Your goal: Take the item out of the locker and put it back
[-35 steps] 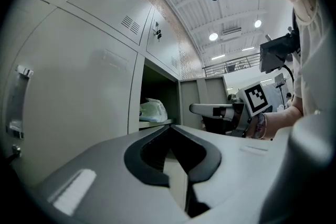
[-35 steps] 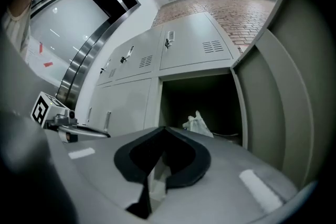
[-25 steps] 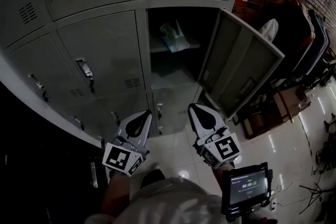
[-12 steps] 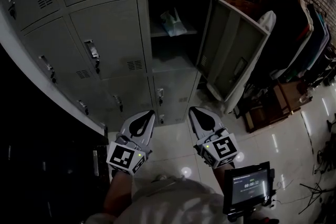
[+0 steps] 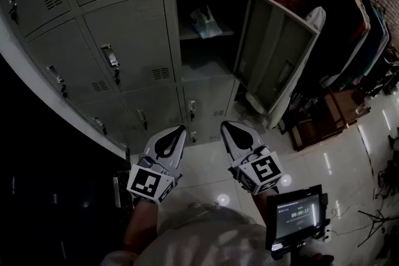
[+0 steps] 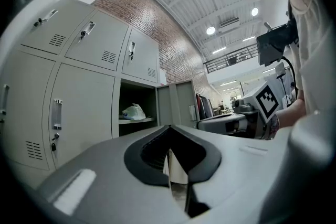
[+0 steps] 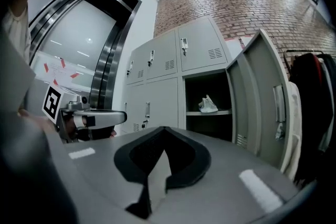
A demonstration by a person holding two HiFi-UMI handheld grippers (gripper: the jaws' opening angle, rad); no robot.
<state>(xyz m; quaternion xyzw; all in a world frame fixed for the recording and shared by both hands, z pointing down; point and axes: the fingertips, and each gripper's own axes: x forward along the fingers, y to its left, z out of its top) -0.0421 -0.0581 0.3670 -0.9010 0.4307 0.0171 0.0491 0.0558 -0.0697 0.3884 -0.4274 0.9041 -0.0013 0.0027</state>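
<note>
item: white bag on shelf inside open locker | door swung wide | left gripper, right gripper: jaws together, empty, well short of locker | progress: 0 of 2 steps done

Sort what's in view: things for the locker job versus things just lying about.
Job: open locker, door, bag on its shelf, left tongs and right tongs, both shut, empty.
Lying about: closed lockers, clothes rack, screen.
</note>
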